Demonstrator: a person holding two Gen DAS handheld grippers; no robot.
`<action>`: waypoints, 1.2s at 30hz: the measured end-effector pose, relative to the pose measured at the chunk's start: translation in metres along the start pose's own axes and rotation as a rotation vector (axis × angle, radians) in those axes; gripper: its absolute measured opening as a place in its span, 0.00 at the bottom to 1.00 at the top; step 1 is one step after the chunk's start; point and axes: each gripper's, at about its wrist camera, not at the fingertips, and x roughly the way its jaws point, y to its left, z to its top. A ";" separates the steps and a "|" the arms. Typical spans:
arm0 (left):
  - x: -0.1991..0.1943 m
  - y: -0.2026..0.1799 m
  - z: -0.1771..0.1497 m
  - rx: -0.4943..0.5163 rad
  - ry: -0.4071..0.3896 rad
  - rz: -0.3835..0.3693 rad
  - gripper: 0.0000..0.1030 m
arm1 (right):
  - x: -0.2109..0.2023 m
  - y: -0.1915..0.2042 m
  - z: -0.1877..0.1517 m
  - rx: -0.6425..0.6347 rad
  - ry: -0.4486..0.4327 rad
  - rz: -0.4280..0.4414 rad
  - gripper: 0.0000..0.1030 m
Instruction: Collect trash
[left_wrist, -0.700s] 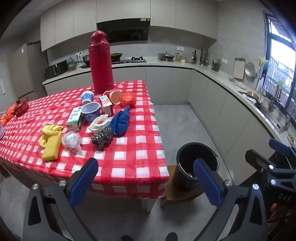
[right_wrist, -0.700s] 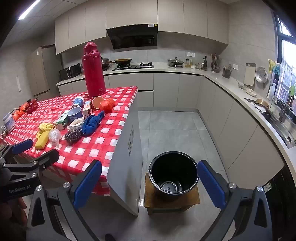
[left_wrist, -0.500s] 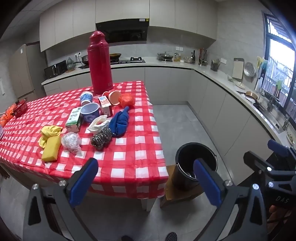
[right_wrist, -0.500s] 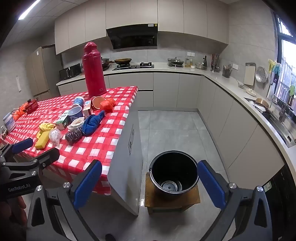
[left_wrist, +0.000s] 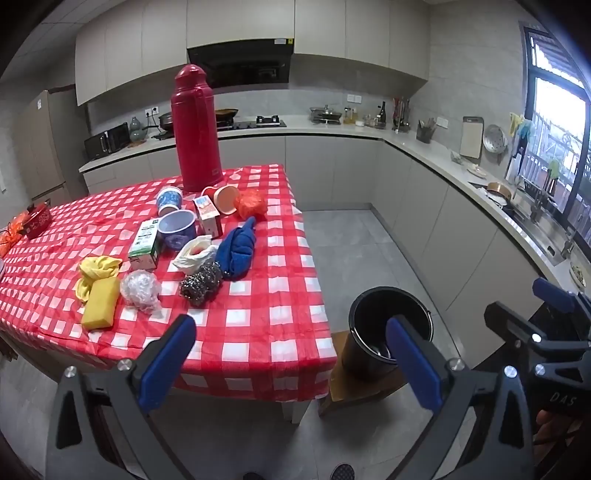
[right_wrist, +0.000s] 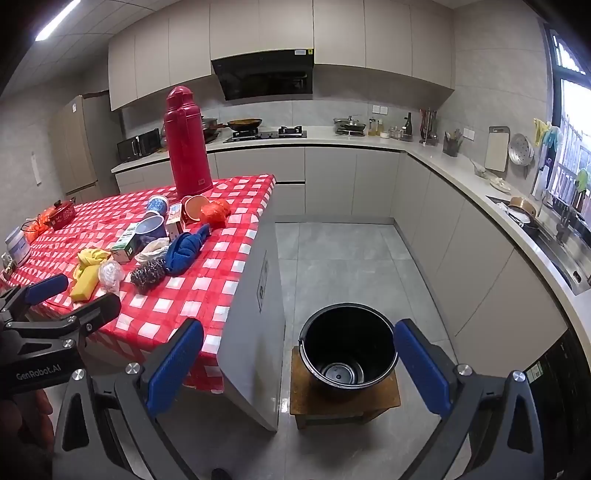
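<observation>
I hold my left hand-held gripper (left_wrist: 288, 354) spread wide with nothing in it, hovering off the near edge of the table (left_wrist: 258, 332). My right hand-held gripper (right_wrist: 295, 354) is likewise released and empty, out over the floor with the black bucket (right_wrist: 347, 347) showing between its fingers. The bucket stands on a low wooden stool (right_wrist: 343, 400), just right of the table's near corner; only something small lies at its bottom.

The trash is all on the red checked cloth, well apart from both grippers. Nearest me are a crumpled clear plastic wad (left_wrist: 140, 290) and a steel scourer (left_wrist: 201, 282). Left of the wad lie a yellow sponge (left_wrist: 98, 306) and a yellow rag (left_wrist: 98, 267). Just beyond the scourer are a white bag (left_wrist: 194, 253) and a rolled blue cloth (left_wrist: 238, 249). Farther back sit a green carton (left_wrist: 146, 242), a blue cup (left_wrist: 177, 229), a small red carton (left_wrist: 207, 216), a tipped orange cup (left_wrist: 223, 199), another cup (left_wrist: 168, 199) and an orange plastic ball (left_wrist: 251, 205). A tall red flask (left_wrist: 195, 133) stands at the far side.

I judge the wad and bags weightless and springy, so I would pinch deep through the bulk. The scourer should be light and grippy; any pinch across its middle will do. The cartons look stiff but crushable, best taken across their narrow faces. The cups may slip, so I would pinch one wall at the rim.
</observation>
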 end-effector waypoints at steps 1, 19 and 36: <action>0.000 0.000 0.000 0.001 0.000 -0.001 1.00 | 0.001 0.000 0.000 0.000 0.002 0.000 1.00; 0.003 0.002 -0.003 0.000 0.005 -0.007 1.00 | 0.011 0.005 -0.003 0.010 0.011 0.004 1.00; 0.003 0.001 -0.007 0.005 0.009 -0.010 1.00 | 0.006 -0.001 -0.005 0.019 -0.004 0.000 1.00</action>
